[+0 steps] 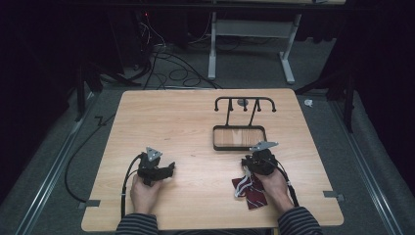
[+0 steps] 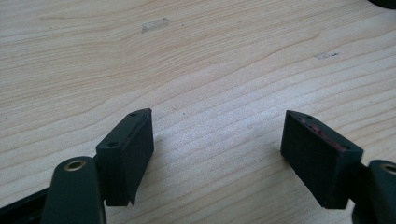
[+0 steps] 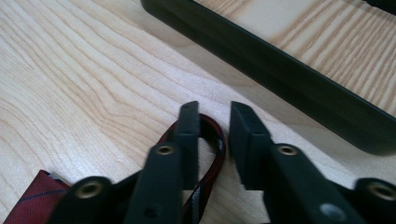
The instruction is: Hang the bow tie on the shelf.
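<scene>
A dark red striped tie (image 1: 250,192) lies crumpled near the table's front right, partly under a hand. My right gripper (image 1: 250,164) sits at its far end. In the right gripper view my right gripper (image 3: 214,109) has its jaws drawn nearly together around a thin loop of the tie (image 3: 219,144), low over the wood. My left gripper (image 1: 171,169) rests at the front left. In its own view the left gripper (image 2: 217,114) is wide open with only bare wood between its pads.
A black rack (image 1: 244,103) with hooked arms stands at the back right on a framed base (image 1: 240,146), whose black rim (image 3: 280,65) runs just beyond my right jaws. The wooden table (image 1: 161,122) is bare at the left and middle.
</scene>
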The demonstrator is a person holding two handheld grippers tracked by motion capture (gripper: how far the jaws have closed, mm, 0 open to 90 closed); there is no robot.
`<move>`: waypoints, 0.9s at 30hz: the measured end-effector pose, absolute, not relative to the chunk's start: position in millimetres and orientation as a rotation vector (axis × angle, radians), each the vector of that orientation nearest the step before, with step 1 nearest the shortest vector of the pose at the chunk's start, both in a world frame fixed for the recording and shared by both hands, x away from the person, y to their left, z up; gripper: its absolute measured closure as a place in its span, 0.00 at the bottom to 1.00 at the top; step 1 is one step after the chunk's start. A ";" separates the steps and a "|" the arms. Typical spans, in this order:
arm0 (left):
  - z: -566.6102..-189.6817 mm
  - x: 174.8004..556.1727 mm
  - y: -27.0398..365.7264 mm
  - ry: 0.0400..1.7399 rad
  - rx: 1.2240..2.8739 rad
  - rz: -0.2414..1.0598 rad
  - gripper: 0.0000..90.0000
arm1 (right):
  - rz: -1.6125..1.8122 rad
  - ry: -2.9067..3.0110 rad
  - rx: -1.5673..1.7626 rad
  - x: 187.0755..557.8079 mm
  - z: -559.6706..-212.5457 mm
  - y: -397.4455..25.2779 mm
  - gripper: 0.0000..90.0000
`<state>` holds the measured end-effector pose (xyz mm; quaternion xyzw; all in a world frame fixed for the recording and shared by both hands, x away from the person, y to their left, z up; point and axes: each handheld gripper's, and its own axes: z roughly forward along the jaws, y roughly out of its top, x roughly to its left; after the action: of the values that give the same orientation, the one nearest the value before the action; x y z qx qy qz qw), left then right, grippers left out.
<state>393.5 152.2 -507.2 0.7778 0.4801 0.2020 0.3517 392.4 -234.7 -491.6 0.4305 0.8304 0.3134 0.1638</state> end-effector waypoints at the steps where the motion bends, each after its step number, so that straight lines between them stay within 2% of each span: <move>1: -507.2 393.5 152.2 1.242 2.013 0.523 0.29 | 0.893 2.369 1.226 392.3 -491.5 -234.6 0.90; 6: -507.1 393.6 152.3 1.243 2.013 0.521 0.29 | 0.885 2.368 1.214 391.2 -491.2 -233.5 1.00; 27: -507.1 393.6 152.6 1.243 2.011 0.518 0.29 | 1.004 2.305 1.220 378.9 -470.3 -247.1 1.00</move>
<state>393.6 152.6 -507.1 0.7775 0.4806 0.2003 0.3526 378.9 -247.1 -470.3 0.4301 0.8124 0.3540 0.1725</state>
